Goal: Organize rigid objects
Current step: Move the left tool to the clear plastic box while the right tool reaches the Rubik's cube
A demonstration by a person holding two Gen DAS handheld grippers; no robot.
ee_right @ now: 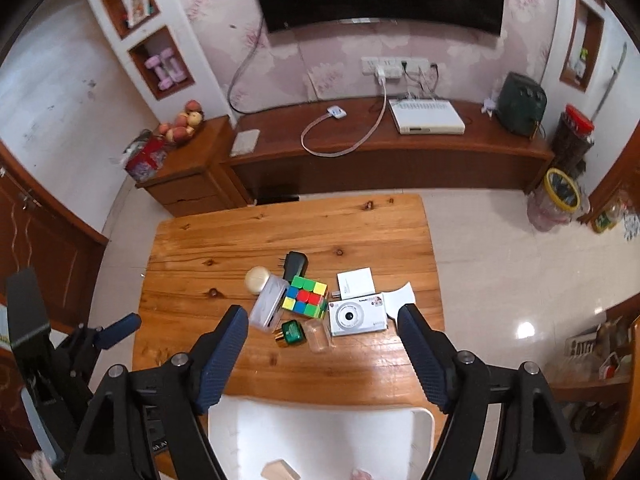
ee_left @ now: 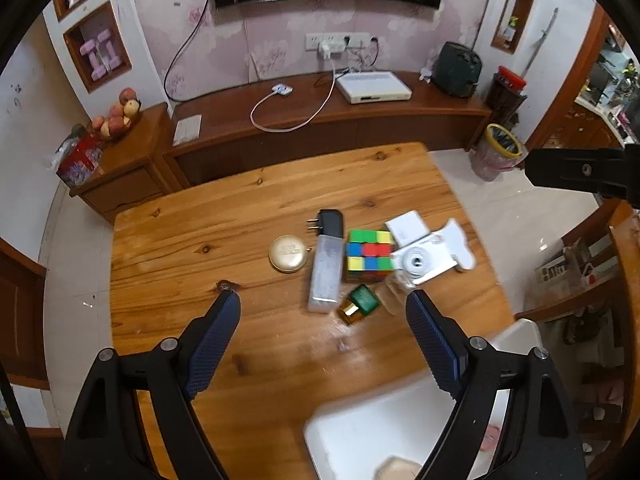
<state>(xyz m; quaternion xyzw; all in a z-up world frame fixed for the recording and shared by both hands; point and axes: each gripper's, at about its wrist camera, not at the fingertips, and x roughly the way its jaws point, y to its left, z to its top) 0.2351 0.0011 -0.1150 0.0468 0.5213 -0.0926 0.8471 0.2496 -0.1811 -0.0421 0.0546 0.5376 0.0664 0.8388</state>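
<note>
1. Grippers: the left gripper (ee_left: 323, 305) and right gripper (ee_right: 322, 318) both hung above the wooden table (ee_right: 224, 240) with fingers apart, nothing between them.
2. Clutter sat mid-table: a Rubik's cube (ee_right: 306, 295) touching a white camera (ee_right: 357, 315), a clear case (ee_right: 269, 305) and a black charger (ee_right: 295, 265).
3. White bin (ee_right: 320, 436) stood at the near edge.

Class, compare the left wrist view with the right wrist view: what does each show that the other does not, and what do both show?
Only the left wrist view: the open left gripper head-on, and the gold lettered lid of the round compact.
Only the right wrist view: the open right gripper head-on, and a wooden block in the white bin.
Both: table, colour cube, white camera, black charger, green bottle.
</note>
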